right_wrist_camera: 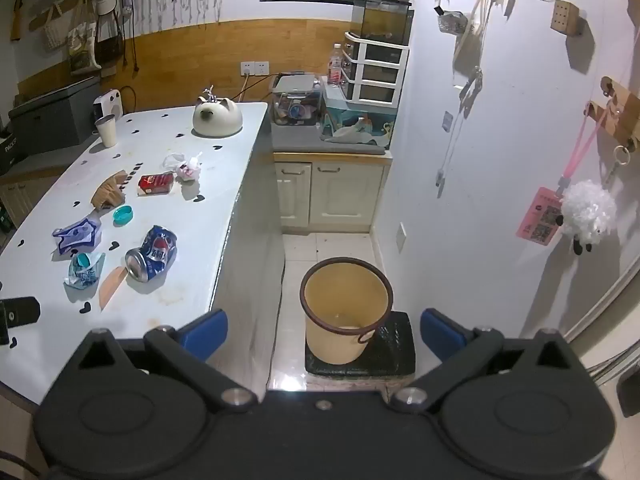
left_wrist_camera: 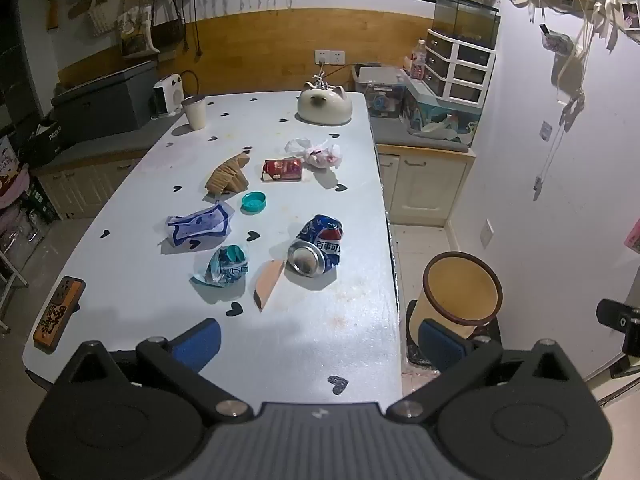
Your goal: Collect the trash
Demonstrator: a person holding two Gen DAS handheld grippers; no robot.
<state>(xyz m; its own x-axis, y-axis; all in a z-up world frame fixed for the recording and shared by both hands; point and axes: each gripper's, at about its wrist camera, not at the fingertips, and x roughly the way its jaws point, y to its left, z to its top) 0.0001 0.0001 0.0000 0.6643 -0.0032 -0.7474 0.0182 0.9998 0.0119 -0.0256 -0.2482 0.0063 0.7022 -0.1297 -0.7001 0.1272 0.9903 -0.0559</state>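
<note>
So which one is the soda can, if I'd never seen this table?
Start at the white table with black hearts. Near its right edge, above the yellow bin on the floor, lies the soda can. It is the only metal thing: blue, dented, on its side.

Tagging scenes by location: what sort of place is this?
Probably a lived-in home room, a kitchen-dining corner. A white table strewn with trash such as a crushed cola can, cream floor cabinets under a counter with a fish tank, and a yellow waste bin on the tiled floor.
</note>
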